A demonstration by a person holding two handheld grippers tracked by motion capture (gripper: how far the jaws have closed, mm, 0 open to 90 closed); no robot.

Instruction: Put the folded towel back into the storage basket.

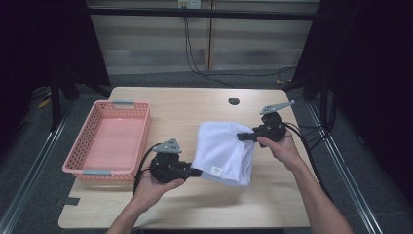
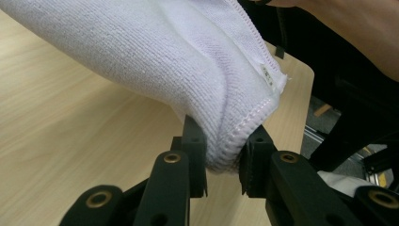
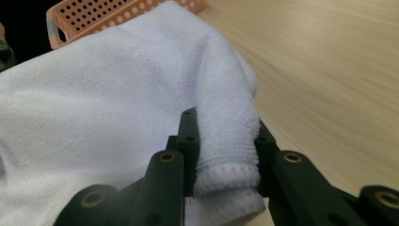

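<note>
- Dark curtains and a grey floor surround a pale wooden table (image 1: pixel 195 204), with a pink perforated basket (image 1: pixel 109 141) standing empty near its left edge.
- Between the two grippers hangs a white towel (image 1: pixel 224 151), already doubled over, with a small label showing near its lower hem; most of it is clear of the wood, right of the table's middle.
- Left gripper (image 1: pixel 195 171) pinches the towel's near left corner: in the left gripper view the jaws press on a bunched, stitched hem (image 2: pixel 223 141) from both sides.
- Right gripper (image 1: pixel 242 137) pinches the far right corner: in the right gripper view a rolled fold of hem (image 3: pixel 226 160) sits clamped between the jaws.
- Done so far, as I judge it: both corners are secured, the cloth is lifted and at least one fold is in.
- Left to do, most likely: lay the towel down again or bring the held corners together for another fold, flatten it, then perhaps move it into the basket, which holds nothing yet.
</note>
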